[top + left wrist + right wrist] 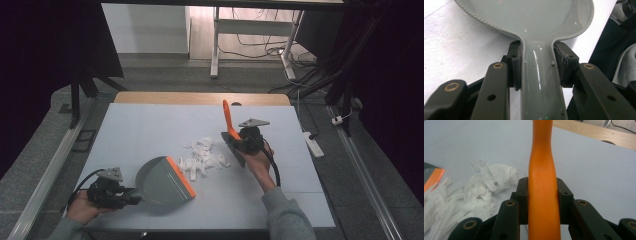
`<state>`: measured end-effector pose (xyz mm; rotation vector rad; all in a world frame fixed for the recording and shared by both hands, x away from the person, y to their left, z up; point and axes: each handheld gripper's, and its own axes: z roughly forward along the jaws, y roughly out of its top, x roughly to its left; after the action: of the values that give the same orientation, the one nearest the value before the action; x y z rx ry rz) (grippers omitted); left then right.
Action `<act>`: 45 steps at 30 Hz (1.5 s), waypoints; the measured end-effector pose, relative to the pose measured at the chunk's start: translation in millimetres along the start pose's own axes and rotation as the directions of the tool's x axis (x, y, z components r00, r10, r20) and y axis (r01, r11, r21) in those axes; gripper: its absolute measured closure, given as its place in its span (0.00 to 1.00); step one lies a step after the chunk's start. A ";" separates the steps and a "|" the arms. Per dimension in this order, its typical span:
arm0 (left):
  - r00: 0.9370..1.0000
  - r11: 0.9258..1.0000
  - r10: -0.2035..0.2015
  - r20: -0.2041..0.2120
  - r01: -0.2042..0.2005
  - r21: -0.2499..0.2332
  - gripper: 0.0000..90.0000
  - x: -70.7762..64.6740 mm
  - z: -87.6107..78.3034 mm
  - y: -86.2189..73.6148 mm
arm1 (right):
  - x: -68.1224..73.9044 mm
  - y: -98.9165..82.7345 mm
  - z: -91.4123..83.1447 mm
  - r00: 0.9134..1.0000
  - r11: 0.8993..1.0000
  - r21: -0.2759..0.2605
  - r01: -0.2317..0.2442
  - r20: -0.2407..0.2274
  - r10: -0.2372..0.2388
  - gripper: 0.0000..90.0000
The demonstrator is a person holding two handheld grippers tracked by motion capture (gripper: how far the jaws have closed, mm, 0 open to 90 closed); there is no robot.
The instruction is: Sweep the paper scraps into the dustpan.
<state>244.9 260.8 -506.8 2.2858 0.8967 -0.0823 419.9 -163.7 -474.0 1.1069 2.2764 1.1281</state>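
both jaws clamped: left gripper (131,195) on dustpan (162,181), right gripper (239,145) on brush (230,122); best sweep paper scraps (204,157) toward the orange lip, pan flat on tabletop (145,125).

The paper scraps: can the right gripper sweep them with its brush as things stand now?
Probably yes: the right gripper clamps the brush, and the paper scraps lie beside it, nothing between.

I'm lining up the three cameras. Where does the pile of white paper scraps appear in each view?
High view: paper scraps mid-table, between dustpan and brush.
Left gripper view: not in it.
Right gripper view: scraps at left.
Shared landmark: the dustpan's orange lip, at the right gripper view's left edge.
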 end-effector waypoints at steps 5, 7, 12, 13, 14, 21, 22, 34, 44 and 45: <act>1.000 1.000 0.001 -0.001 -0.001 -0.002 0.68 0.1 0.2 -0.3 | 2.2 5.1 12.8 1.000 1.000 0.016 0.011 -0.005 -0.011 0.78; 1.000 1.000 0.001 0.000 -0.001 -0.002 0.68 0.2 0.3 -0.4 | 3.9 8.7 19.1 1.000 1.000 0.025 0.004 -0.003 -0.004 0.78; 1.000 1.000 0.002 -0.002 -0.002 -0.002 0.68 0.0 0.2 0.4 | 10.2 17.0 34.3 1.000 0.999 0.043 0.022 0.007 -0.022 0.78; 1.000 1.000 0.002 -0.002 -0.002 -0.003 0.68 0.1 0.7 0.5 | 11.3 17.9 36.7 1.000 0.999 0.044 0.024 0.007 -0.024 0.78; 1.000 1.000 0.001 -0.002 -0.001 -0.002 0.68 0.1 1.1 0.7 | 12.4 19.0 39.1 1.000 0.999 0.047 0.026 0.008 -0.026 0.78; 1.000 1.000 0.000 0.000 0.000 -0.001 0.68 0.0 1.4 1.3 | 28.9 25.7 56.1 0.998 0.995 0.080 0.065 -0.018 -0.064 0.78; 1.000 1.000 0.000 0.000 0.000 -0.001 0.68 0.0 1.4 1.3 | 32.0 26.5 57.6 0.997 0.994 0.083 0.076 -0.022 -0.074 0.78; 1.000 1.000 -0.005 0.003 0.005 -0.003 0.68 0.6 2.7 1.5 | 67.8 26.7 62.5 0.984 0.985 0.082 0.151 -0.106 -0.142 0.78; 1.000 1.000 -0.008 0.004 0.008 -0.001 0.68 0.9 2.8 1.8 | 85.2 23.3 61.0 0.977 0.981 0.071 0.179 -0.133 -0.168 0.78; 1.000 1.000 -0.008 0.004 0.008 -0.001 0.68 1.0 2.9 1.7 | 87.2 23.1 60.6 0.975 0.981 0.069 0.181 -0.141 -0.170 0.78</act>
<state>247.2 258.7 -508.3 2.2802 0.9035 -0.0897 413.8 -56.6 -491.3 0.8595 2.4891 1.0775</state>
